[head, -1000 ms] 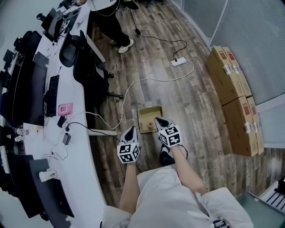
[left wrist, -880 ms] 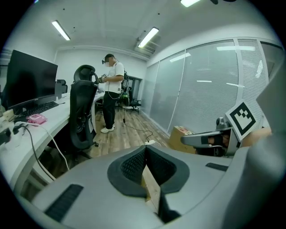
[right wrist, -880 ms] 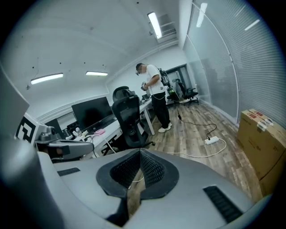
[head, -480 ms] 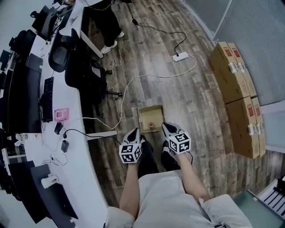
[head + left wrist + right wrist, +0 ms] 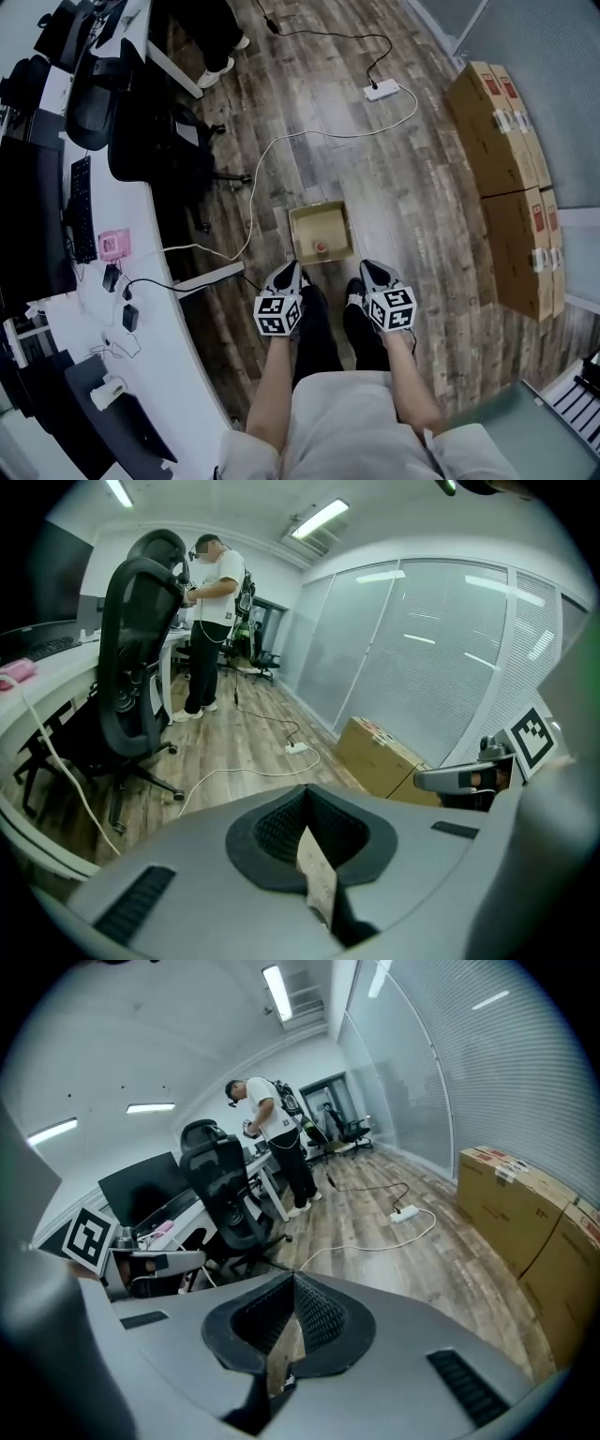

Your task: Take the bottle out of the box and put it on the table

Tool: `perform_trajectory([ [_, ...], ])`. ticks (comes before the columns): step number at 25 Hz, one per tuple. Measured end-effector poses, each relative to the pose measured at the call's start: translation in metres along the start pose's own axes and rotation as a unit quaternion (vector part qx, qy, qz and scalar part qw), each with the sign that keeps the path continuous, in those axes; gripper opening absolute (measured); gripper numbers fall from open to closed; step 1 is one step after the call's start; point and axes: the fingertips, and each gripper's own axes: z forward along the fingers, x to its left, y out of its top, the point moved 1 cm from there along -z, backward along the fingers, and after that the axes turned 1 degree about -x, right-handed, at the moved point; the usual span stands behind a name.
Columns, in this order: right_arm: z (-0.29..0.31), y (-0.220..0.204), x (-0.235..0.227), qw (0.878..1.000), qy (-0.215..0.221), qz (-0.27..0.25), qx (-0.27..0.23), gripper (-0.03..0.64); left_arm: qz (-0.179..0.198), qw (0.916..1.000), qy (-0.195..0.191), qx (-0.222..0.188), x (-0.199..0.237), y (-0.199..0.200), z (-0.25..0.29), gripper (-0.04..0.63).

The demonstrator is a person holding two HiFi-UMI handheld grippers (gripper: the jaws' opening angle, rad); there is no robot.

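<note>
A small open cardboard box stands on the wooden floor, and a red-capped bottle shows inside near its front wall. My left gripper hangs just in front of the box's left corner, shut and empty. My right gripper is to the box's right front; its jaws meet at the tip with nothing held. In the left gripper view the left gripper hides the box. The right gripper does the same in its own view. The white desk curves along the left.
A black office chair stands by the desk. A white cable runs across the floor to a power strip. Stacked cardboard cartons line the right wall. A person stands at the desk farther off. My own shoes sit between the grippers.
Both grippers have sunk towards the floor and stayed shut. In the head view the box has slid from beside the jaws to just ahead of their tips.
</note>
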Motion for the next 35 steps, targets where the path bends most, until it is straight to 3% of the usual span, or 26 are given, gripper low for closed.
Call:
perform_trajectory([
  [8,0.046,-0.04,-0.004,0.999,-0.006,0.021,0.029,0.04,0.021,0.9973,-0.017,0.069,0.031,-0.053,0.044,0.014],
  [18,0.089,-0.102,-0.023,0.995,-0.012,0.025,0.092,0.04,0.036,0.9906,-0.046,0.124,0.06,-0.132,0.105,0.014],
  [35,0.182,-0.133,-0.047,0.995,0.016,0.014,0.1,0.04,0.053,0.9845,-0.041,0.162,0.106,-0.222,0.182,0.014],
])
